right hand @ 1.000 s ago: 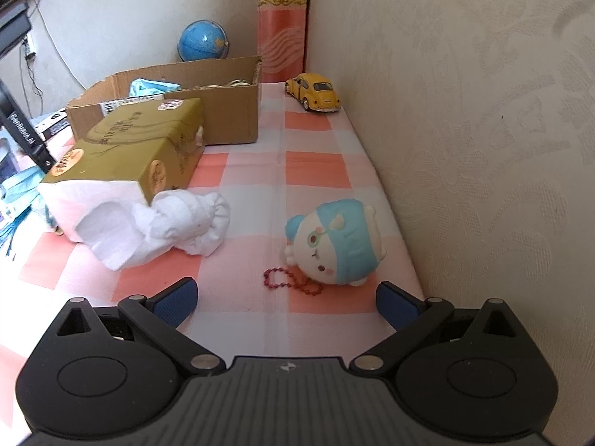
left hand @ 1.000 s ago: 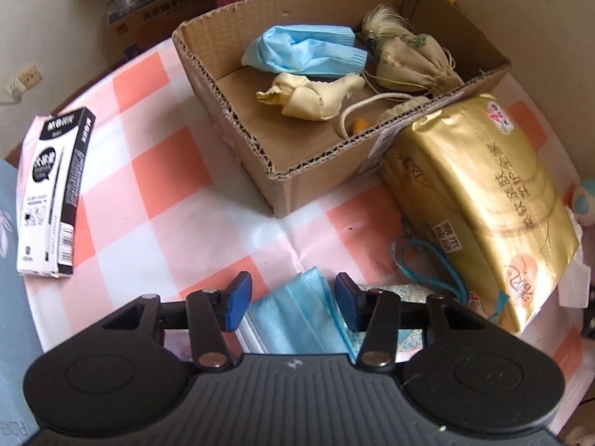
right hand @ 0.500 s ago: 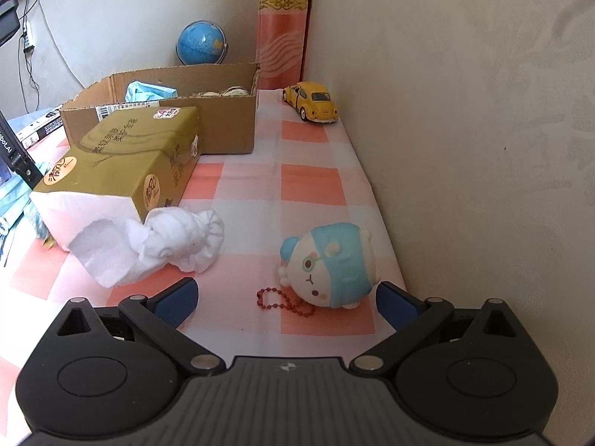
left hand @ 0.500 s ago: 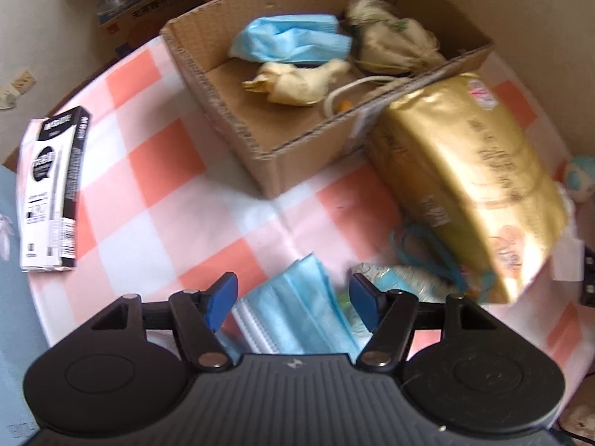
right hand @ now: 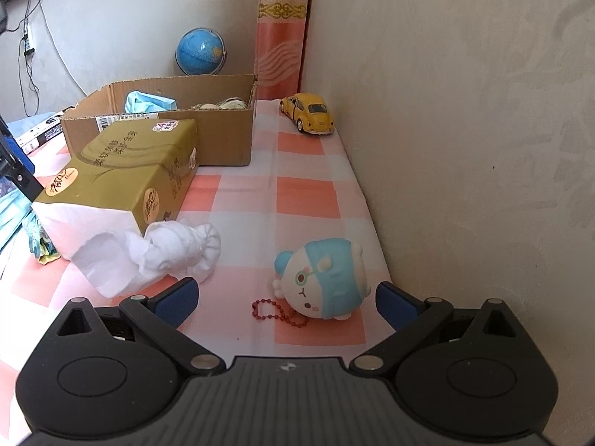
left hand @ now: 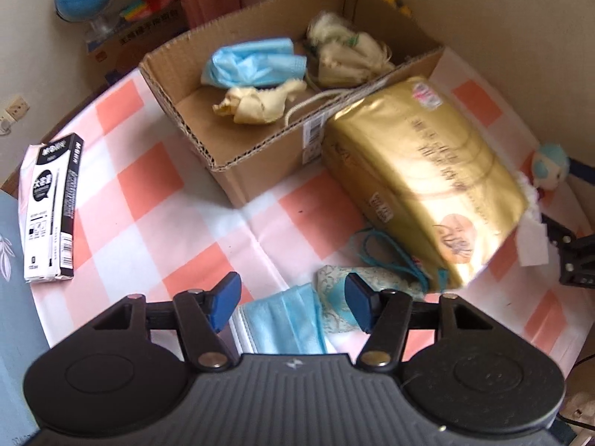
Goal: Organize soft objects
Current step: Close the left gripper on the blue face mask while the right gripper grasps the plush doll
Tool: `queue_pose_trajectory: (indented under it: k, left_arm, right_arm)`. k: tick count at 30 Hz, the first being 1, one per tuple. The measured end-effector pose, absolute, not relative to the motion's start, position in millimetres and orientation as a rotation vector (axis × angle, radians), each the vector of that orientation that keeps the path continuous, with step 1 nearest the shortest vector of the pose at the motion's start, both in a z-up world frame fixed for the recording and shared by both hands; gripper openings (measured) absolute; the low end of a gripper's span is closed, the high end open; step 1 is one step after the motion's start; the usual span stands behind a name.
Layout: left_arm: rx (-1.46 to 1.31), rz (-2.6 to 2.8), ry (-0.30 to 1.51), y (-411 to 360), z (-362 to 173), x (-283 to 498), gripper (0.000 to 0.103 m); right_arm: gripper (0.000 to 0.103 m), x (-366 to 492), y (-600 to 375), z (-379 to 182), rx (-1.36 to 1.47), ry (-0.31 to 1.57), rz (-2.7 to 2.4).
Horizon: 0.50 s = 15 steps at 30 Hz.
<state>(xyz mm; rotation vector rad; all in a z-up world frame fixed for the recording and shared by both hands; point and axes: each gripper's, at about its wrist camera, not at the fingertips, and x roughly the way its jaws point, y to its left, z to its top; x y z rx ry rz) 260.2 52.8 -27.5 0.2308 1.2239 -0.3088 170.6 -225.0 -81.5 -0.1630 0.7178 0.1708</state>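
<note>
Below your left gripper (left hand: 292, 303) lies a pleated blue mask (left hand: 282, 319), flat on the checked cloth (left hand: 148, 186); its jaws are closing with the mask between them, the pads not pressing it. Just beside the mask sits a soft patterned pouch (left hand: 349, 293) with a teal cord (left hand: 390, 256), touching the glossy gold tissue pack (left hand: 420, 171). Past these, the corrugated box (left hand: 260, 163) holds a crumpled blue mask (left hand: 253, 63), a cream cloth twist (left hand: 256, 102) and a beige drawstring bag (left hand: 346, 55). A stiff black-and-white carton (left hand: 50, 208) lies well to the left.

Your right gripper (right hand: 286, 297) stands wide apart with nothing clamped; the rounded blue-and-white plush (right hand: 321, 278) with its red bead chain (right hand: 277, 310) lies between the fingers. White tissue (right hand: 156, 256) spills from the pack beside the left finger. A yellow toy car (right hand: 308, 113) and a globe (right hand: 200, 52) stand far back.
</note>
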Motion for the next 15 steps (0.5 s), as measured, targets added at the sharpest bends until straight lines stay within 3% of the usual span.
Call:
queue_pose_trajectory:
  k: [9, 15]
  left_arm:
    - [0.257, -0.112, 0.913, 42, -22, 164, 0.063]
    - [0.123, -0.026, 0.926, 48, -55, 148, 0.063]
  right_arm:
    - [0.103, 163, -228, -76, -0.136, 0.679, 0.165]
    - [0.103, 161, -226, -72, -0.161, 0.661, 0.165]
